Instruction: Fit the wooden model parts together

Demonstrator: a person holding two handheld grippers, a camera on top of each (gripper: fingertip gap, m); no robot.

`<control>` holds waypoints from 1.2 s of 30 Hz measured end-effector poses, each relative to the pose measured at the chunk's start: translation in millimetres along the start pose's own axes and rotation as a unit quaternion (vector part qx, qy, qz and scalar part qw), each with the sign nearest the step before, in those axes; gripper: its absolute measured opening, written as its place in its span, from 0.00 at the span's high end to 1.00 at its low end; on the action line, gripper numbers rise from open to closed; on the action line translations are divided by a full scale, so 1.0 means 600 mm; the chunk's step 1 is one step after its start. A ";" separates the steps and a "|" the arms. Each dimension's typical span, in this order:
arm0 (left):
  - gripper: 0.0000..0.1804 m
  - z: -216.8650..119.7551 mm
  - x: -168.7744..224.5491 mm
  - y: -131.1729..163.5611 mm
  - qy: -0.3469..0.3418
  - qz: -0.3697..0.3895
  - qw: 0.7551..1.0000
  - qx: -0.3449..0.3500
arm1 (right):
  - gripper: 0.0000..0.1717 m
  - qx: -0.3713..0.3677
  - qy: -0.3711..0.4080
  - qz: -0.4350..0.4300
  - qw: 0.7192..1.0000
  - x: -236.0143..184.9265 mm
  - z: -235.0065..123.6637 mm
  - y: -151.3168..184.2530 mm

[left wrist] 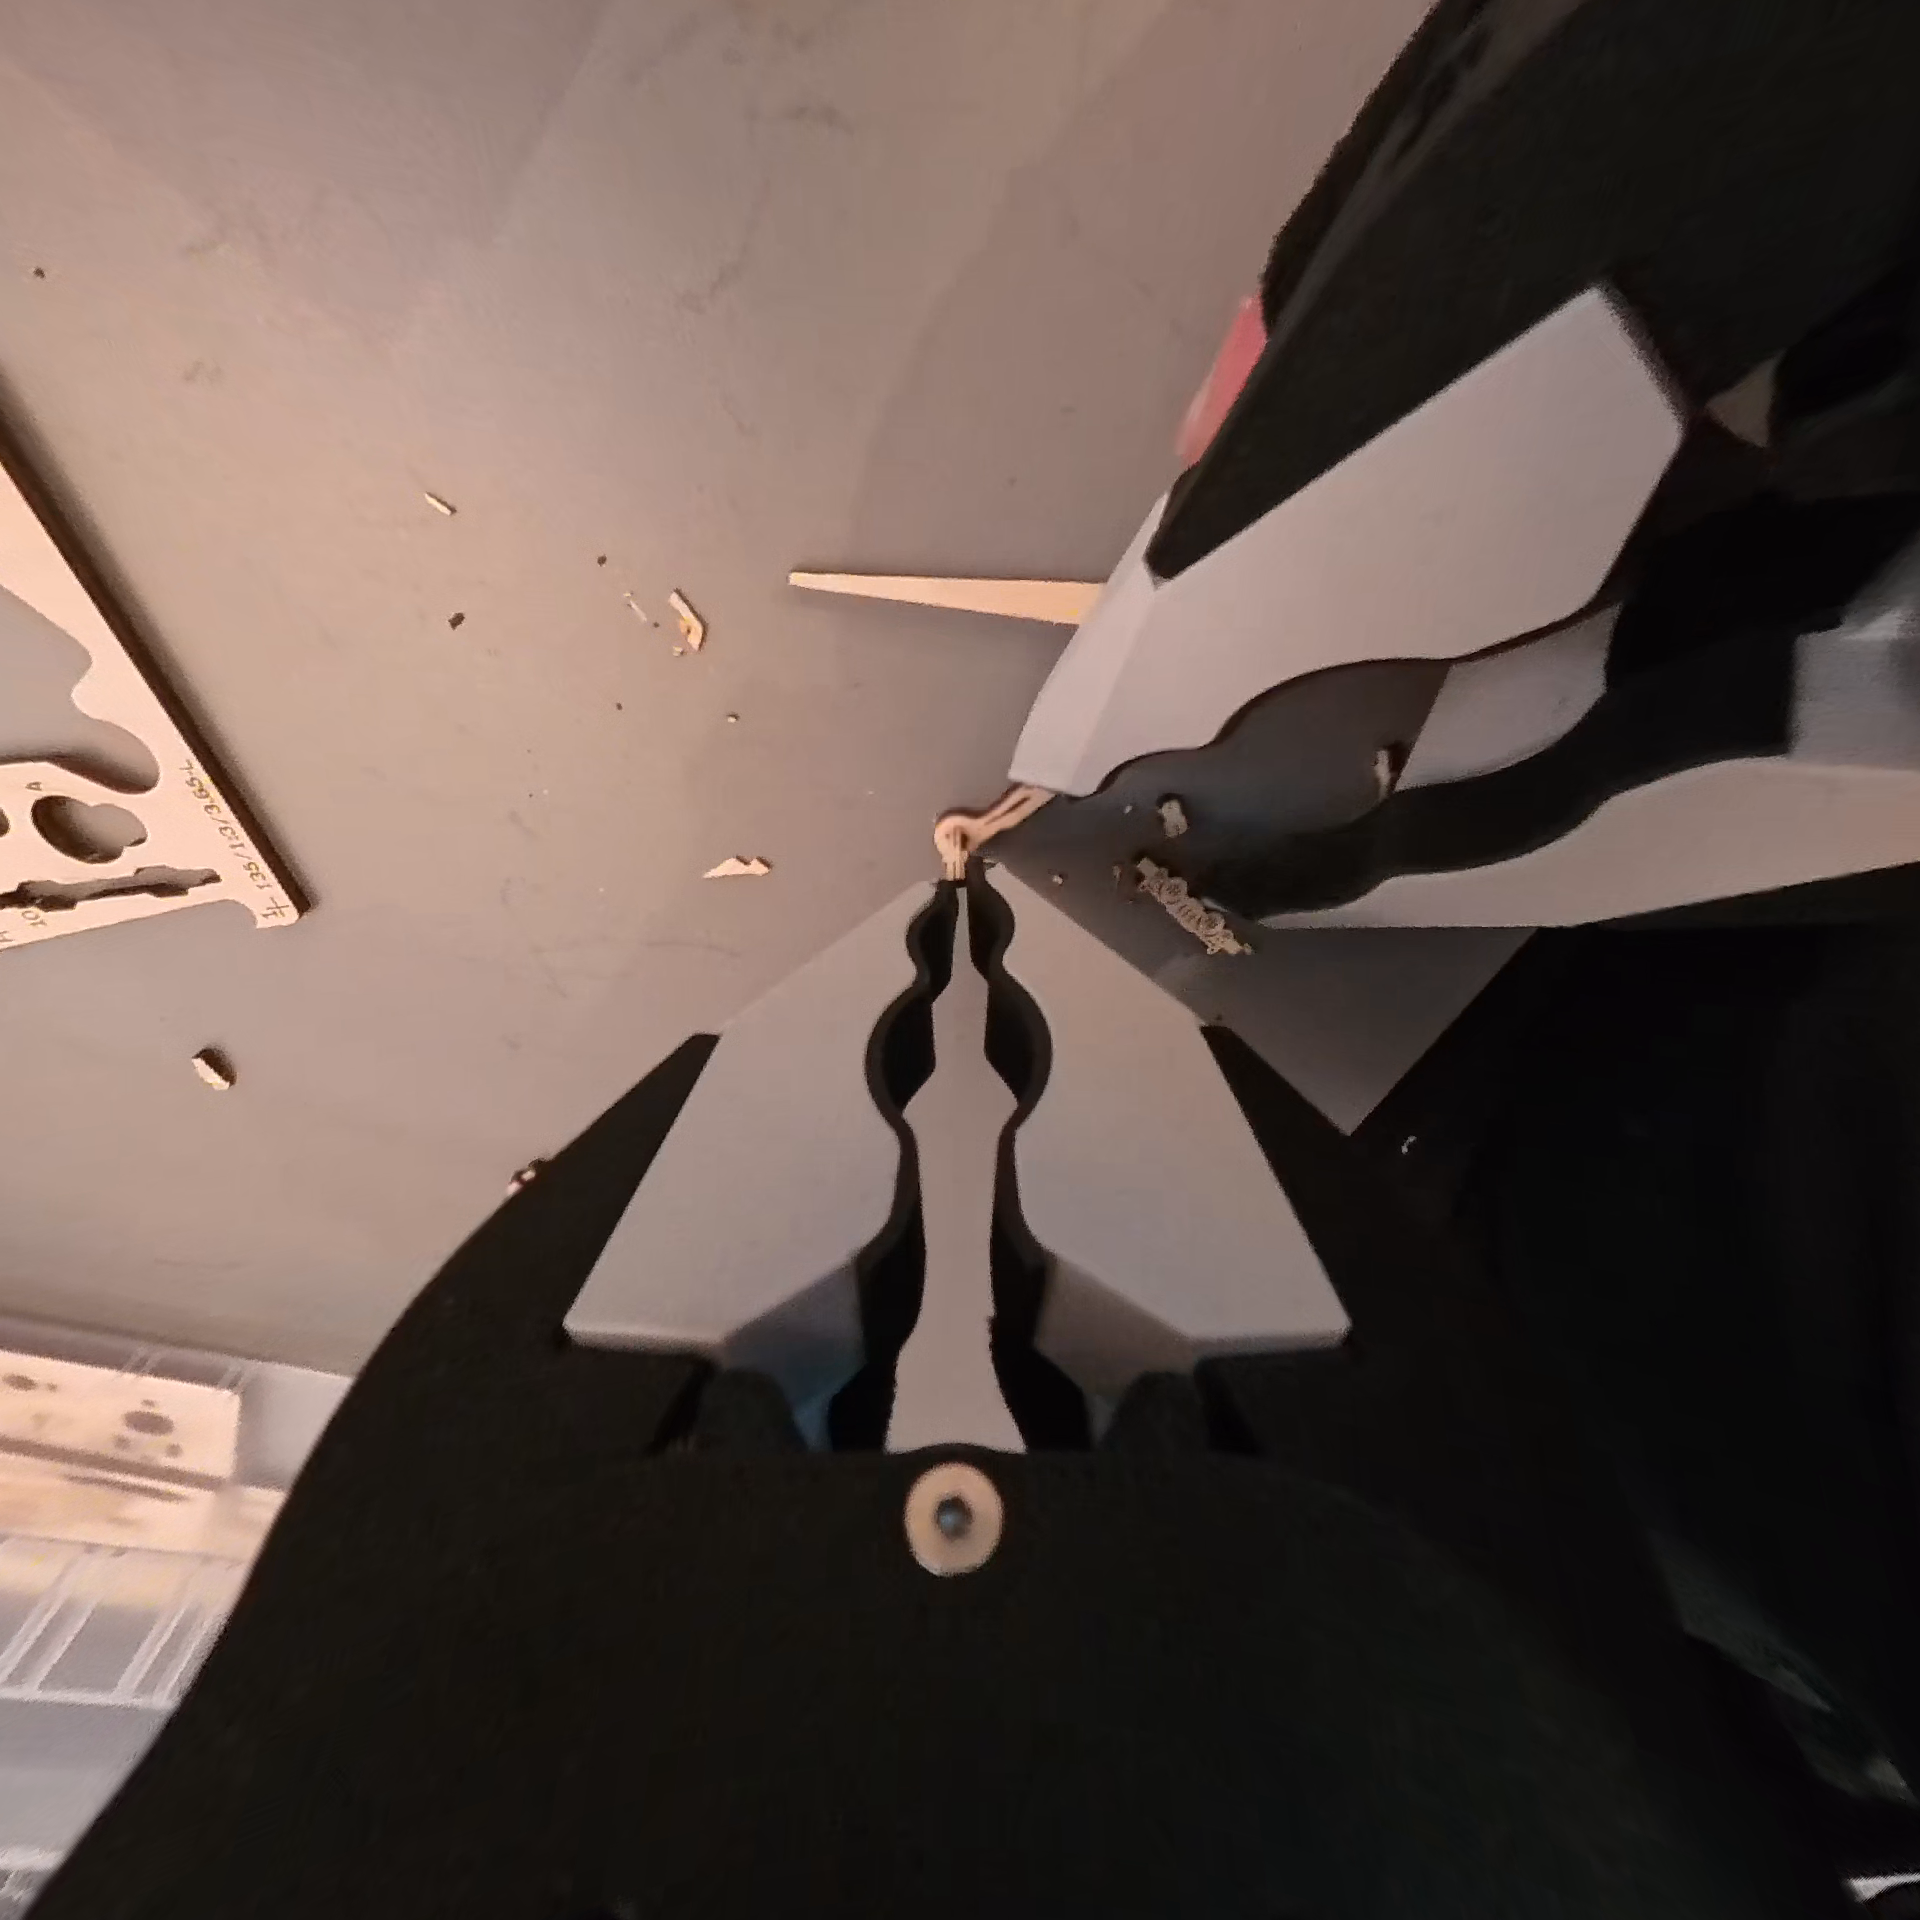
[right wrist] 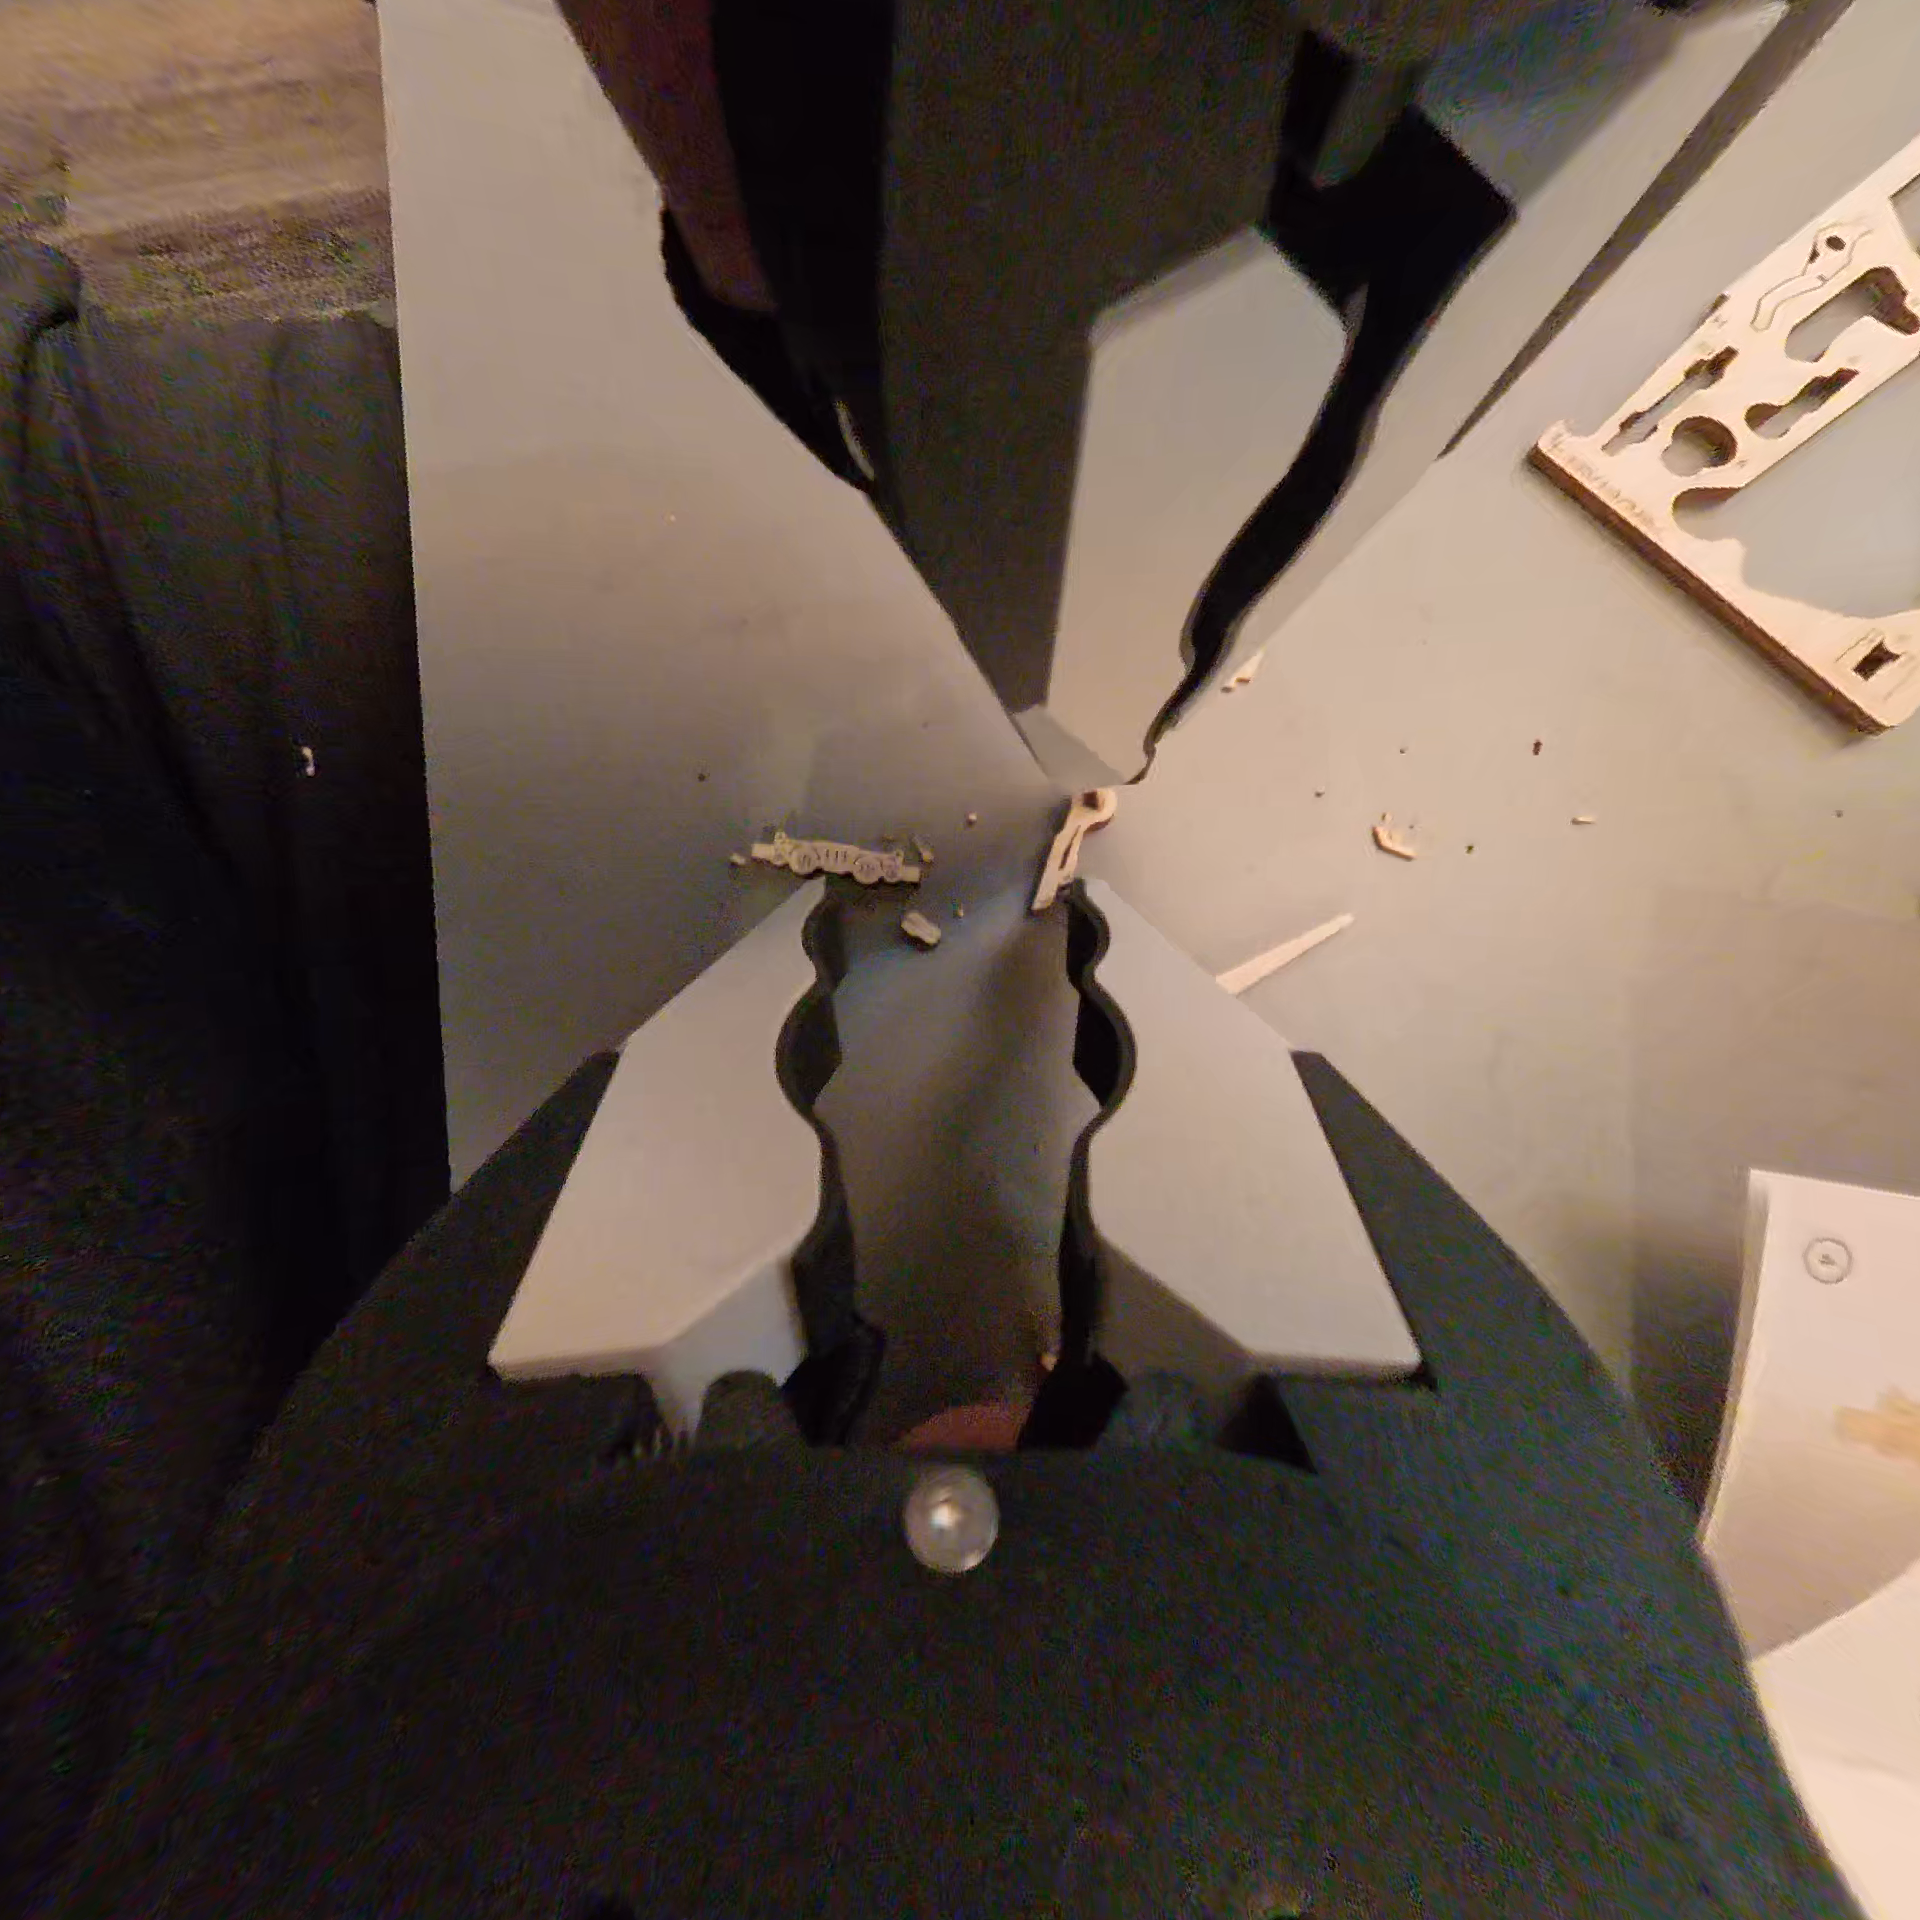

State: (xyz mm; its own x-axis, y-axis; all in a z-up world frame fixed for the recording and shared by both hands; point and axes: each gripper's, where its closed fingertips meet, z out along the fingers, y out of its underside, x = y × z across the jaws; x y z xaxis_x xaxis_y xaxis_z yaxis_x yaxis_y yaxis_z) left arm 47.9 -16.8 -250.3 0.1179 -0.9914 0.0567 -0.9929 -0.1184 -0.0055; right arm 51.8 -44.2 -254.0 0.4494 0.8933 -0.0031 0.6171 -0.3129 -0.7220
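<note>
- Left wrist view: your left claw (left wrist: 954, 883) is clamped together on the stem of a tiny pale wooden pin (left wrist: 950, 850), which pokes out just past the tips. The pin's top sits in the round end of a slim wooden arm piece (left wrist: 987, 819), whose far end runs to the tip of the right claw (left wrist: 1132, 842).
- That joint looks light, thin and easy to snap, so hold the arm piece by its flat sides near the round end and push gently.
- Off to the claw's left lies a punched-out wooden sheet (left wrist: 156, 831) with small burned markings along its edge.
- Right wrist view: your right claw (right wrist: 940, 894) stands apart; the arm piece (right wrist: 1070, 847) lies against its right fingertip (right wrist: 1091, 914) only, not pinched. Just ahead of the left fingertip lies a small toothed wooden strip (right wrist: 836, 858).
</note>
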 end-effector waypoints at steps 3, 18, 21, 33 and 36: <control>1.00 0.002 0.000 0.001 0.003 -0.004 1.000 -0.001 | 0.75 0.004 -0.007 -0.001 1.000 -0.002 0.002 -0.003; 1.00 0.000 0.001 0.000 0.022 -0.022 0.998 -0.062 | 0.76 0.009 -0.005 -0.006 1.000 -0.002 0.004 -0.003; 1.00 0.000 0.002 0.001 0.035 -0.036 0.996 -0.079 | 0.76 0.010 -0.004 -0.007 1.000 -0.002 0.004 -0.003; 1.00 0.002 0.006 -0.004 0.050 -0.032 0.986 -0.156 | 0.77 0.012 -0.005 -0.012 1.000 -0.004 0.004 -0.004; 1.00 -0.003 0.002 -0.004 0.048 -0.036 0.987 -0.150 | 0.74 0.016 -0.007 -0.007 1.000 -0.003 0.002 -0.006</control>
State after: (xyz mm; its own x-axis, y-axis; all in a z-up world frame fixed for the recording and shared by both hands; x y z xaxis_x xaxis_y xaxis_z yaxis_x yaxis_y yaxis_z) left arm 50.5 -17.4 -248.7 0.2003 -0.9696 0.1403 -0.9426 -0.1516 0.2976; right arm 48.0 -44.0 -252.4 0.4318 0.9019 -0.0017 0.6028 -0.2901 -0.7433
